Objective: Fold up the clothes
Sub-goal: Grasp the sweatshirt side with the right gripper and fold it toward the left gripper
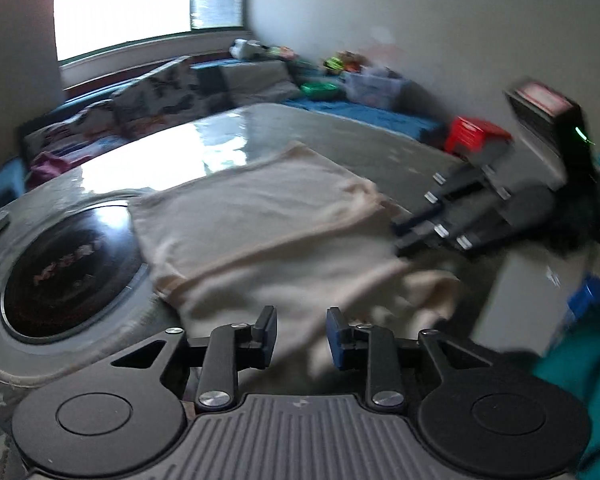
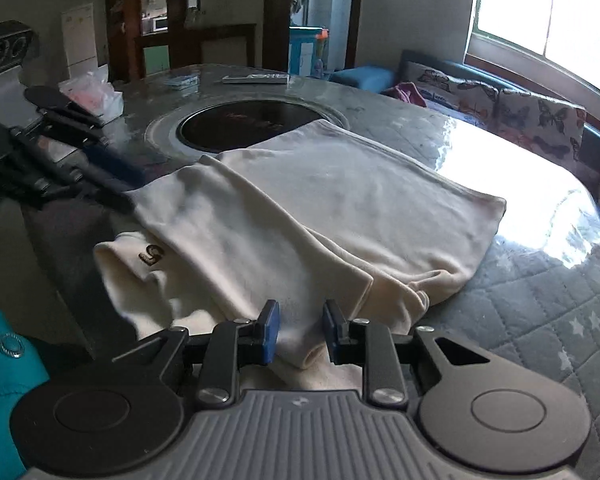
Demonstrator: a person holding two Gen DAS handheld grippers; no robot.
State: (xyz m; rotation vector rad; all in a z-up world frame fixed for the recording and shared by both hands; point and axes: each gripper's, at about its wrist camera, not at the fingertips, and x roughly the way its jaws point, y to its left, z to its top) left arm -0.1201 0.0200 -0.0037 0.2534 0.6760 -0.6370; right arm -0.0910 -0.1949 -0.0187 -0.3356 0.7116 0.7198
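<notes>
Cream fabric, a soft knit garment (image 2: 300,208), is spread on the counter (image 2: 540,300) in overlapping folded layers, its near part draped over the counter's near edge. A small dark logo (image 2: 151,256) is seen on a lower fold. The counter is covered by a grey quilted cloth with stars under a glossy sheet, and a round black inset (image 2: 256,126) is set toward its far edge. The left tool (image 1: 302,336) and right tool (image 2: 301,330) are each held spread, nothing pinched, just above the garment's near folds.
</notes>
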